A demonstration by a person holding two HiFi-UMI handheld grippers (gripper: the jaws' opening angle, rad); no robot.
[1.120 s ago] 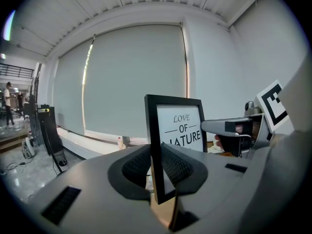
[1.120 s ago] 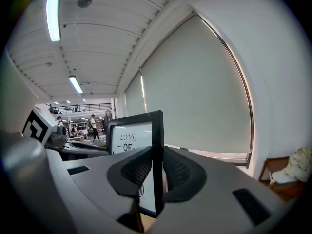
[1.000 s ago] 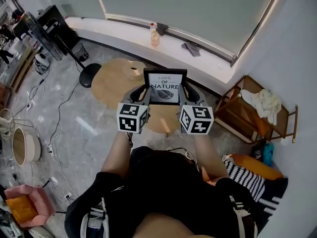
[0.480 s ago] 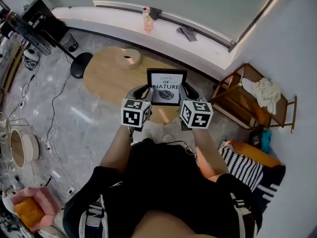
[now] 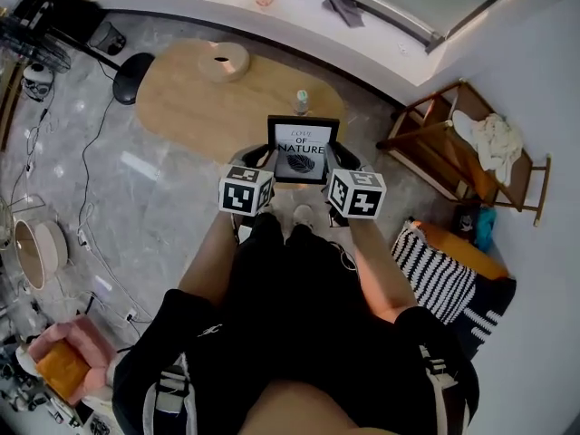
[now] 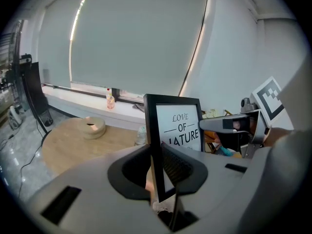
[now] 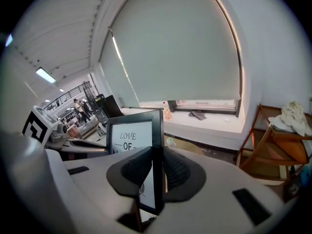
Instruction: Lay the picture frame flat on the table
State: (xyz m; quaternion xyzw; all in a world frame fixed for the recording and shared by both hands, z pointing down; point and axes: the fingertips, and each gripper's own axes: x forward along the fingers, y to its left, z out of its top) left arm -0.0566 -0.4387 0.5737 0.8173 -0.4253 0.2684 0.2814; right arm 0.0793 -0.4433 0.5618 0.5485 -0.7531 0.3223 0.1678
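The picture frame is black with a white print reading "LOVE OF NATURE". It stands upright in the air at the near edge of the oval wooden table, held from both sides. My left gripper is shut on its left edge, and the black edge runs between that gripper's pads. My right gripper is shut on the right edge, and in the right gripper view the frame sits between the pads. The frame's bottom edge is hidden behind the gripper bodies.
On the table lie a round wooden ring-shaped dish and a small bottle just behind the frame. A wooden rack with a cloth stands to the right. A window sill runs along the back, and cables lie across the floor on the left.
The frame stays gripped on both sides and has come from over the table to its near edge. The small bottle behind it now shows, and the table sits farther up in view.
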